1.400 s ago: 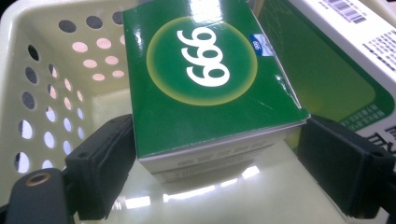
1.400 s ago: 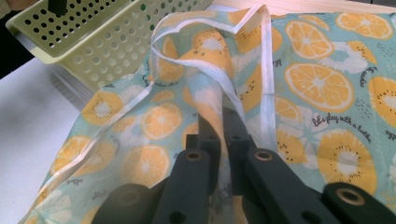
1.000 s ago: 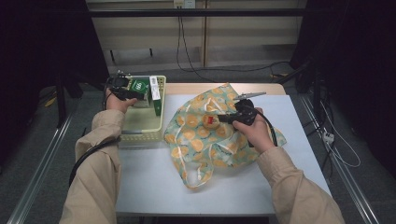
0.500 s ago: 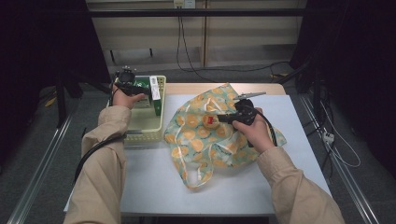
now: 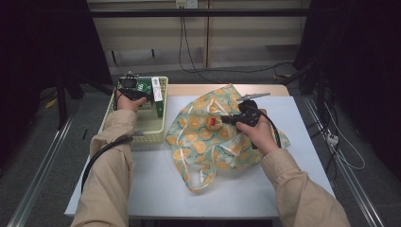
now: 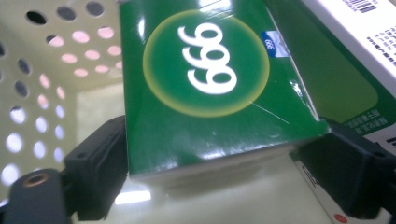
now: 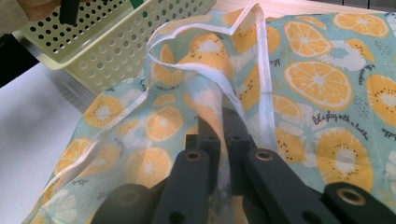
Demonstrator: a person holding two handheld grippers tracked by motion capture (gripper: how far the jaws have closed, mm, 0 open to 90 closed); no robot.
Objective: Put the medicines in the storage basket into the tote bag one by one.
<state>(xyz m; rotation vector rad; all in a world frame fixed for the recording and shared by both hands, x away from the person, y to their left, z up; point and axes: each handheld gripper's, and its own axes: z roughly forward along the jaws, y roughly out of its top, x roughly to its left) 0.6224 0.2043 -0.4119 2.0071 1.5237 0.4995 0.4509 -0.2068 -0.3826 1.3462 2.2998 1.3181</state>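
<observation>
Your left claw [image 5: 134, 89] sits over the far end of the yellow perforated basket [image 5: 146, 135], its 2 jaws flanking the green box [image 6: 210, 88] marked 999. The jaws have just been closing a little; in the left gripper view the box fills the gap between them, but you cannot tell if the pads actually press its sides. The box stands inside the basket, against its far wall, with a white-and-green carton [image 5: 157, 97] just beside it.

Your right claw [image 5: 226, 120] is pressed together, pinching a fold of the orange-slice print bag [image 5: 208, 142] near the white-edged rim [image 7: 205, 79] of its mouth, which stands raised above the rest of the cloth. The bag lies spread on the white tabletop [image 5: 156, 189], touching the basket's right side. A small red-and-yellow tag [image 5: 213, 123] sits on the bag just beside the right claw.
</observation>
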